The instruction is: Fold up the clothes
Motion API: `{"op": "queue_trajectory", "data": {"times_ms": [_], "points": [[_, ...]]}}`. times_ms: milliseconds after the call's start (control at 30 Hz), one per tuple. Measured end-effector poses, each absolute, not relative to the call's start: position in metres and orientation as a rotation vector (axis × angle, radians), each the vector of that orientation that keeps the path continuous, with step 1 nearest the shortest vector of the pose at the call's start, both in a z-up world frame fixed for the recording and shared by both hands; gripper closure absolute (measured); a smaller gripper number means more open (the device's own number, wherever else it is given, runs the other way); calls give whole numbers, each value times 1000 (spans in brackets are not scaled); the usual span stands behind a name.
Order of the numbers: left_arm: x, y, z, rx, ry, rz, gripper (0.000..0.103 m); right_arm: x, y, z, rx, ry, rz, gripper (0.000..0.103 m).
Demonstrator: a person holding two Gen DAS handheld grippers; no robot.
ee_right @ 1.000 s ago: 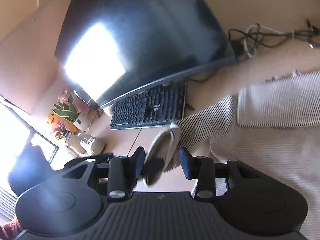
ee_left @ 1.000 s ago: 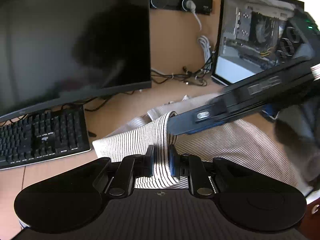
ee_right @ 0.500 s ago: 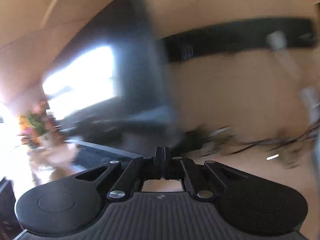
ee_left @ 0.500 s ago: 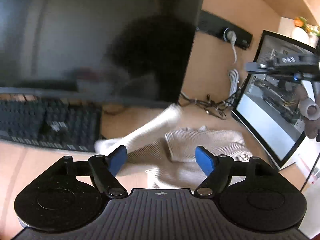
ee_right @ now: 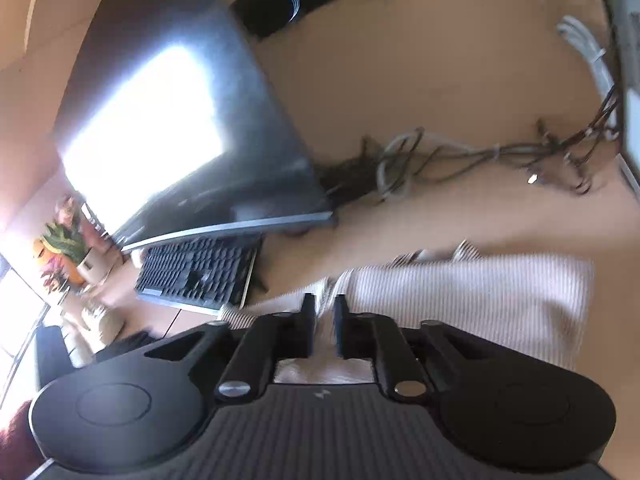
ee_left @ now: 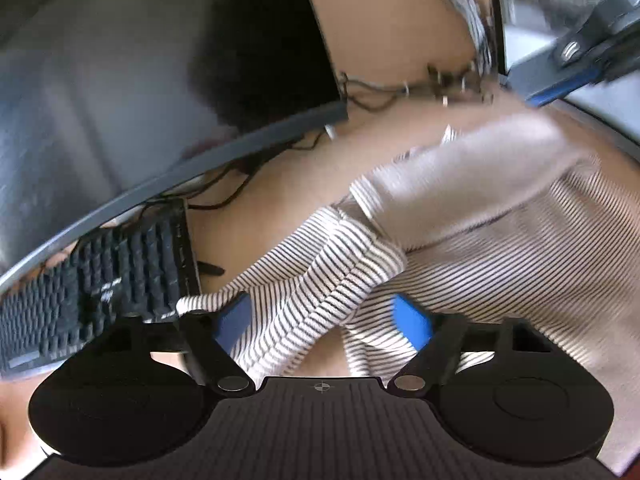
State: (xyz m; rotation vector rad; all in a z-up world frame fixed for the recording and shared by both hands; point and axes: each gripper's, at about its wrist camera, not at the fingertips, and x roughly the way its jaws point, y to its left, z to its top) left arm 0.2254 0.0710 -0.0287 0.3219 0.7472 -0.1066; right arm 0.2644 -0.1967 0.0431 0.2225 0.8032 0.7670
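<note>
A: On the desk (ee_left: pixel 280 208), between the keyboard (ee_left: pixel 120 276) and the open computer case at the right edge, lies the striped garment (ee_left: pixel 520 264). It is partly folded; a sleeve (ee_left: pixel 320 280) runs from its body toward the near edge.

B: Left gripper (ee_left: pixel 324 320) state?

A: Jaws are closing. The sleeve's cuff end sits between the blue pads (ee_left: pixel 234 316), but a gap shows on the right-hand pad's side, so no pinch on the cloth yet. Left pad touches or nearly touches the fabric; blur prevents a firmer reading.

B: Right gripper (ee_right: pixel 322 320)?

A: Seen from its own camera, the jaws stand a narrow gap apart and are opening. Pale fabric shows through the gap below the fingers; I cannot tell whether it lies between the pads or only beneath them. The pads do not appear pressed on it.

B: Where is the garment (ee_right: pixel 460 292) in that view?

A: Just ahead of the fingers, spread toward the right side of the desk (ee_right: pixel 400 80), its left end reaching toward the keyboard (ee_right: pixel 196 272).

B: Surroundings?

A: Monitor (ee_left: pixel 140 80) stands behind the keyboard. A tangle of cables (ee_right: pixel 460 156) lies along the far edge against the wall. From the left camera, the right gripper (ee_left: pixel 568 56) shows blurred at upper right, above the garment
</note>
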Motion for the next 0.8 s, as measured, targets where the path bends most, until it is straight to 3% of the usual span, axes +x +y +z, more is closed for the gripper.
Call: {"op": "queue_trajectory", "data": {"times_ms": [33, 67, 133, 267, 367, 600, 633, 700, 800], "points": [[232, 71, -29, 315, 763, -111, 90, 257, -191, 41, 192, 798, 771, 75], [239, 71, -29, 307, 778, -115, 91, 250, -189, 41, 151, 783, 770, 68], [246, 71, 0, 216, 714, -143, 93, 239, -195, 45, 72, 745, 758, 66], [265, 58, 76, 52, 553, -229, 94, 222, -226, 46, 54, 703, 715, 50], [281, 37, 118, -70, 495, -347, 94, 207, -249, 31, 88, 727, 698, 48], [299, -49, 112, -48, 550, -483, 93, 183, -292, 2, 190, 791, 640, 48], [300, -59, 106, -47, 570, -498, 91, 181, -297, 2, 191, 791, 633, 46], [300, -71, 94, -76, 603, -518, 77, 180, -306, 2, 196, 789, 618, 41], [300, -74, 90, -134, 619, -548, 55, 184, -317, 2, 210, 786, 597, 40]]}}
